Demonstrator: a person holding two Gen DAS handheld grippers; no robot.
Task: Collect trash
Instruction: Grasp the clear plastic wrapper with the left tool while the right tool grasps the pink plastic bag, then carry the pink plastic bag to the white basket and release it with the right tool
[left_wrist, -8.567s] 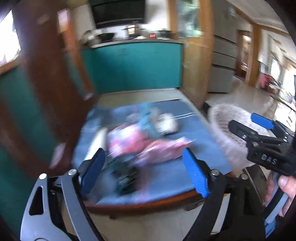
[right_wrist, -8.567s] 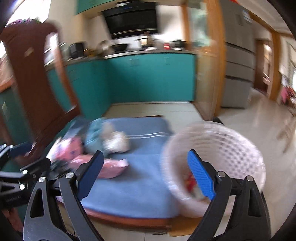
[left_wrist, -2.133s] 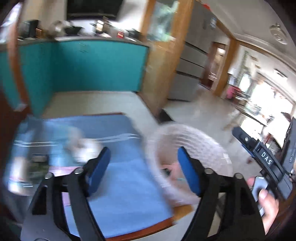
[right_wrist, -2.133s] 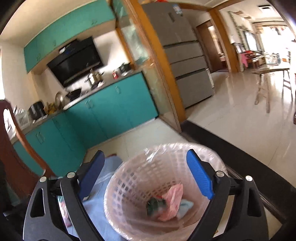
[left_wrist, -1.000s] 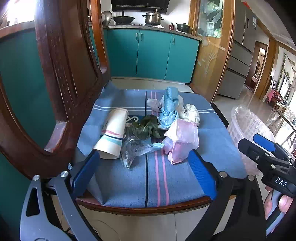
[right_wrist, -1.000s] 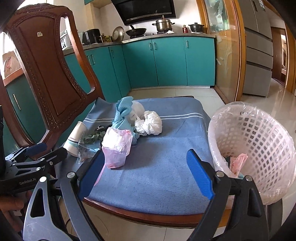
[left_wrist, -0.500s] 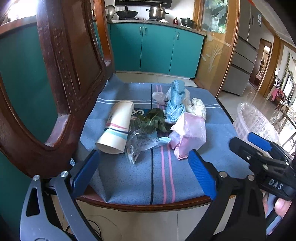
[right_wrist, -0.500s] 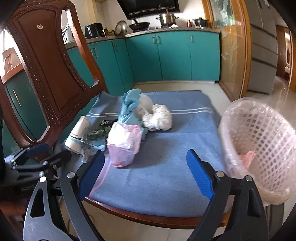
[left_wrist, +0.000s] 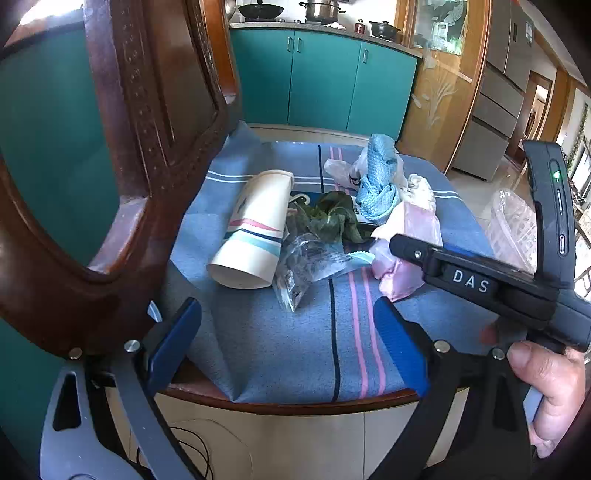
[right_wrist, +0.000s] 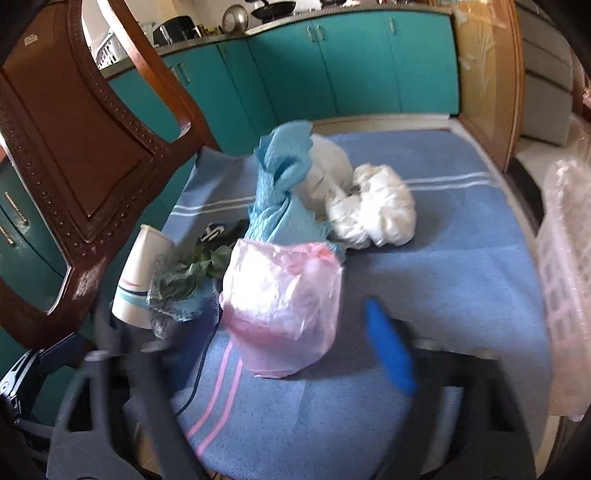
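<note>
A kitchen with teal cabinets (left_wrist: 321, 74) stands behind a wooden chair (left_wrist: 122, 147) whose seat is covered by a blue striped cloth (left_wrist: 295, 339).

The left gripper (left_wrist: 288, 339) hovers at the near edge of the seat with its blue fingers spread wide and nothing between them. The right gripper (right_wrist: 258, 332) has come closer to the pile than half a second ago; its jaws are spread, and the pink plastic bag (right_wrist: 284, 302) now sits just in front of them, not yet touched. Its left finger is blurred.

Beyond the bag lie a blue cloth rag (right_wrist: 284, 192), a white crumpled bag (right_wrist: 373, 218), green leaves (left_wrist: 328, 221), a clear wrapper (left_wrist: 306, 266) and a paper cup (left_wrist: 255, 229) on its side. The white basket (right_wrist: 565, 288) stands at the right of the seat.

In the left view the body of the right gripper reads "DAS".
</note>
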